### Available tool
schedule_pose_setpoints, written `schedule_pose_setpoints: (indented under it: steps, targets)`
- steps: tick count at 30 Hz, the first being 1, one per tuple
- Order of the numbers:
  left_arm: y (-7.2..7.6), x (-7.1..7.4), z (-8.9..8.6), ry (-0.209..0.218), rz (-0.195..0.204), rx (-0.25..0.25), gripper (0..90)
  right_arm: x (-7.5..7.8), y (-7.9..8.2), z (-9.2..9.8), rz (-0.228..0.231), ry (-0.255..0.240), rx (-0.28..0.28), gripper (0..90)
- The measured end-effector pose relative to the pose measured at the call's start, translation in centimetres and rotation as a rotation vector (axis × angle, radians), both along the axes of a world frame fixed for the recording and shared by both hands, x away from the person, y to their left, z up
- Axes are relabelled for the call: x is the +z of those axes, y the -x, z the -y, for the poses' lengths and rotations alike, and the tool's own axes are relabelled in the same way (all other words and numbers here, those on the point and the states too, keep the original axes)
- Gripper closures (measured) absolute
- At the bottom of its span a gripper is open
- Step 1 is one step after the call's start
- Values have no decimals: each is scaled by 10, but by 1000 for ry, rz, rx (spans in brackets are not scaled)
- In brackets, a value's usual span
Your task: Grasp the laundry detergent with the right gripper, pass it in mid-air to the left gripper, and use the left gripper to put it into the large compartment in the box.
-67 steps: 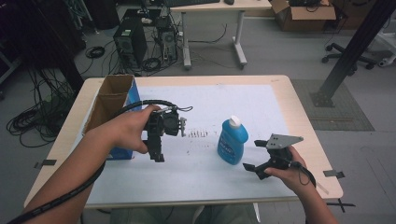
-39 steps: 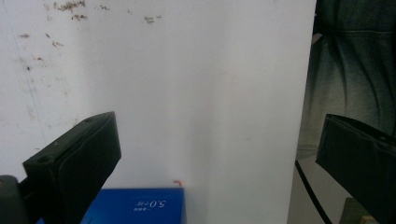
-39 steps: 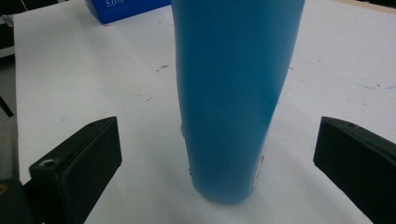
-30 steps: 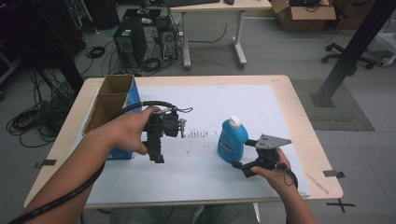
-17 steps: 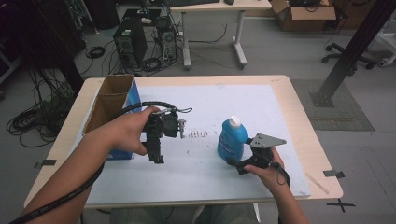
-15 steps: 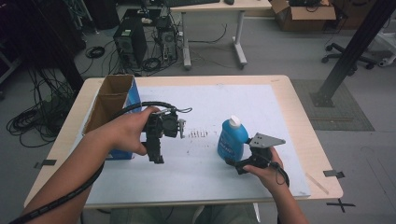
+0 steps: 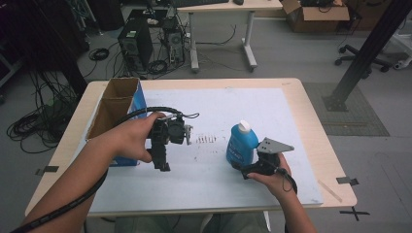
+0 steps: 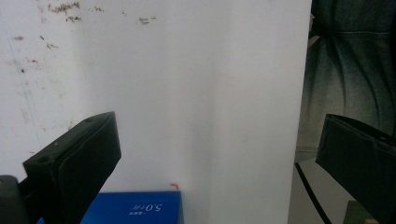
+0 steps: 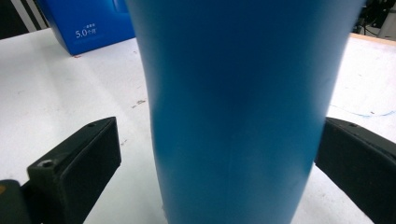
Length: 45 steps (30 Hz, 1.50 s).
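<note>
One blue plastic bottle with a white cap (image 7: 241, 143) stands upright on the white sheet covering the wooden counter (image 7: 311, 121), its long axis vertical, cap up. Its smooth rounded body sits between the jaws of the right tongs (image 7: 243, 170), which are spread apart with a gap on the left side. The left tongs (image 7: 163, 162) hang above the sheet, jaws wide apart and holding nothing. One open cardboard box with a blue side (image 7: 116, 109) stands at the counter's left.
</note>
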<state>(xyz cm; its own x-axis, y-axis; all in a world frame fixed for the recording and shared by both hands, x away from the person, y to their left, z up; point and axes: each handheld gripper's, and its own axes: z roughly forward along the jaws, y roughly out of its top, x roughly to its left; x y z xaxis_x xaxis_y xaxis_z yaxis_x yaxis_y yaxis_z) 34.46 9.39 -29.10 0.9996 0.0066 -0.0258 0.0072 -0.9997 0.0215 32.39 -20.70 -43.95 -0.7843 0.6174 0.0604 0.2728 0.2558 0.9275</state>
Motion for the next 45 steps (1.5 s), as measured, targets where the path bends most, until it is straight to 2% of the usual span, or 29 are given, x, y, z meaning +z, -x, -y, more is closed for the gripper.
schedule_pose_setpoints:
  steps: [7, 16, 25, 45]
  targets:
    - [1, 0, -2, 7, 4, 0, 2, -1, 0, -1, 6, -10, -16, 21]
    - [1, 0, -2, 7, 5, -1, 2, -1, 1, -2, 38, -27, -51, 95]
    - [1, 2, -2, 4, 8, 0, 2, -1, 2, -3, 57, -29, -52, 131]
    - [2, 2, -3, 7, 10, 6, 2, -4, 4, -2, 92, -61, -56, 283]
